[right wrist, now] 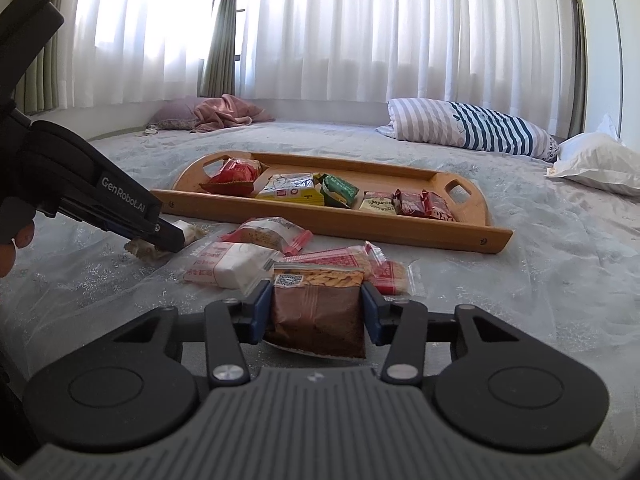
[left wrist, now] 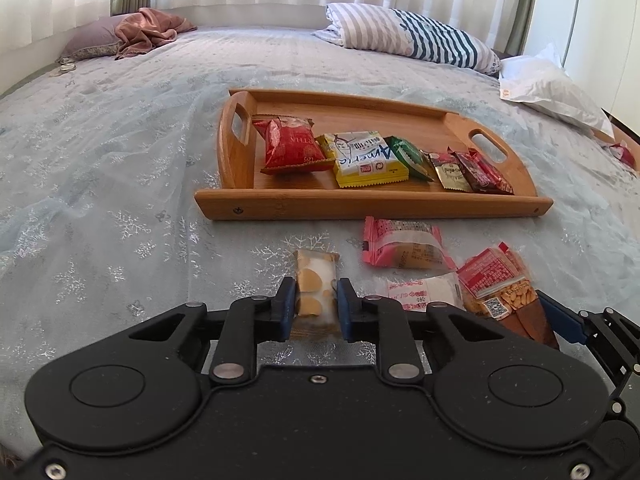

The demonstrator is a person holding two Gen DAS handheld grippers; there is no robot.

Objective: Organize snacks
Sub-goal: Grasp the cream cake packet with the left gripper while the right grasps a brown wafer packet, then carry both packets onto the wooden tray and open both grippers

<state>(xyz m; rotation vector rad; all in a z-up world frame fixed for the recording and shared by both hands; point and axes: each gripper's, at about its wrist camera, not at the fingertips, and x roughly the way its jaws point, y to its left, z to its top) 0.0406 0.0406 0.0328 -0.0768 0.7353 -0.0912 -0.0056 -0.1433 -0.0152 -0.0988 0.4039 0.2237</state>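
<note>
My left gripper (left wrist: 316, 308) is shut on a small clear-wrapped biscuit packet (left wrist: 316, 280) that lies on the bedspread in front of the wooden tray (left wrist: 360, 204). The right wrist view shows this gripper (right wrist: 176, 240) coming in from the left onto the same packet (right wrist: 192, 230). My right gripper (right wrist: 316, 314) has its blue pads against both sides of a brown peanut packet (right wrist: 316, 312). The tray (right wrist: 320, 220) holds several snack packets in a row. A pink packet (left wrist: 400, 240) and a white packet (left wrist: 424, 292) lie loose between the two grippers.
A striped pillow (left wrist: 412, 36) and a white pillow (left wrist: 552, 88) lie at the back right of the bed, a pink cloth (left wrist: 148, 32) at the back left. A second tray's edge (left wrist: 616, 140) shows at the far right. White curtains hang behind the bed.
</note>
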